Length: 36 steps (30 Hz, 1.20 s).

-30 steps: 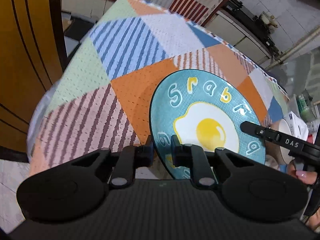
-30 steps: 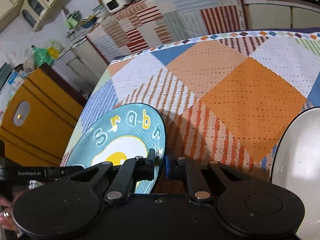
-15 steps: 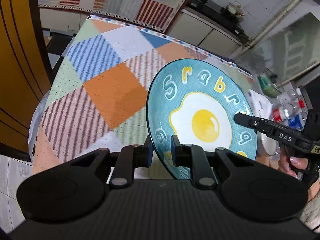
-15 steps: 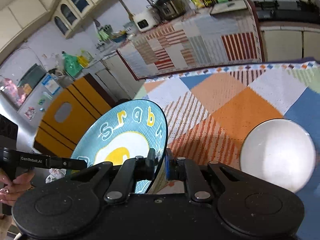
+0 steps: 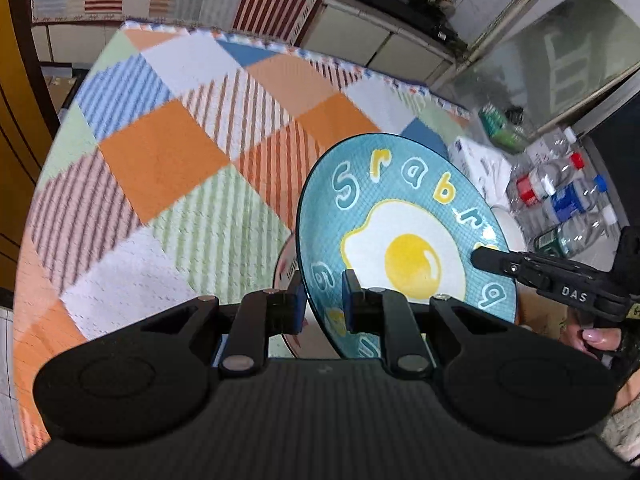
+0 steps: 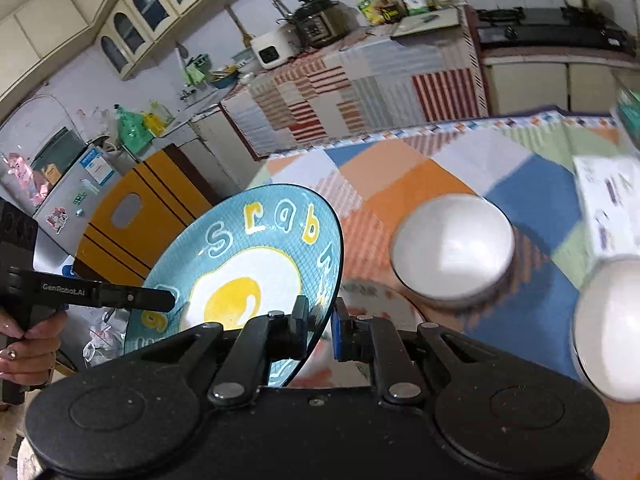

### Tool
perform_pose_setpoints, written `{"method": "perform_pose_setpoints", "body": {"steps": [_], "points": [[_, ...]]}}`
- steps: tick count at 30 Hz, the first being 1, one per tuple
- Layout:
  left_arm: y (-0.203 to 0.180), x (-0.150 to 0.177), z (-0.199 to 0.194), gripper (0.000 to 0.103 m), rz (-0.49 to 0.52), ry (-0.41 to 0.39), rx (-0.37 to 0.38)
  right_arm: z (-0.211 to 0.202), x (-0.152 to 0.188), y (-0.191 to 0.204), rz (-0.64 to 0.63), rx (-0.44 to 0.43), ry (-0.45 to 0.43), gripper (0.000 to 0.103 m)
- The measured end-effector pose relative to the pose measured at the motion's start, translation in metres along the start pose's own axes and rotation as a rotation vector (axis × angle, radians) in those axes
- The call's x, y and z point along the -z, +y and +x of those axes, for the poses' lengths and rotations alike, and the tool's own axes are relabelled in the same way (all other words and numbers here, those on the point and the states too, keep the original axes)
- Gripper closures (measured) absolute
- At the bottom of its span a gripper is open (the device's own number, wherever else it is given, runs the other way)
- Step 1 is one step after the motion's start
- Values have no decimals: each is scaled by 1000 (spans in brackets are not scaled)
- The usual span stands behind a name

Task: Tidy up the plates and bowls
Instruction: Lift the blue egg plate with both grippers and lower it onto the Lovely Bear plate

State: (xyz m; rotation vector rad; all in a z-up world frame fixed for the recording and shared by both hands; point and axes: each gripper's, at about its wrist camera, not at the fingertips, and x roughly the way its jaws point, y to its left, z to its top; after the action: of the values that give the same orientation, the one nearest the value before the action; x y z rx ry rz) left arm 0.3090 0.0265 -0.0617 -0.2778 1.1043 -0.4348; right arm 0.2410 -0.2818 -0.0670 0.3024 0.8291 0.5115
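Note:
A blue plate (image 5: pixel 408 220) (image 6: pixel 256 256) with a fried-egg picture and letters hangs tilted above the patchwork tablecloth (image 5: pixel 160 160). My left gripper (image 5: pixel 322 304) is shut on its near rim, one pad on each face. On the opposite edge, my right gripper (image 6: pixel 320 324) is shut on the rim as well. Each gripper shows in the other's view: the right gripper (image 5: pixel 480 258) at the plate's right side, the left gripper (image 6: pixel 168 302) at its left side, each held by a hand. A pale plate (image 6: pixel 380 300) (image 5: pixel 285 276) lies on the cloth right under the blue one.
Two white bowls (image 6: pixel 452 248) (image 6: pixel 612 328) stand upside down on the cloth to the right. A white box (image 6: pixel 608 200) (image 5: pixel 476 164) lies beyond them, with plastic bottles (image 5: pixel 560 196) past the table edge. A yellow cabinet (image 6: pixel 132 220) stands at the left.
Both grippers have carried the blue plate up and to the right across the table. The white bowls, the box and the pale plate underneath have come into view.

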Motion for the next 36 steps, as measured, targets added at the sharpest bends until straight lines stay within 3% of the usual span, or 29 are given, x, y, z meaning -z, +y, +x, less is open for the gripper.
{"method": "perform_pose_setpoints", "body": {"steps": [14,32,36], "points": [[2,32,67,87,-38,178,-42,20,54,-42,98,71,103,87],[-8,16,81,83,32,193,-183,38,55,-21,72,177,239,78],[-4,17,88,82,12,195,-203,45,51,-12,89,224,304,75]]}}
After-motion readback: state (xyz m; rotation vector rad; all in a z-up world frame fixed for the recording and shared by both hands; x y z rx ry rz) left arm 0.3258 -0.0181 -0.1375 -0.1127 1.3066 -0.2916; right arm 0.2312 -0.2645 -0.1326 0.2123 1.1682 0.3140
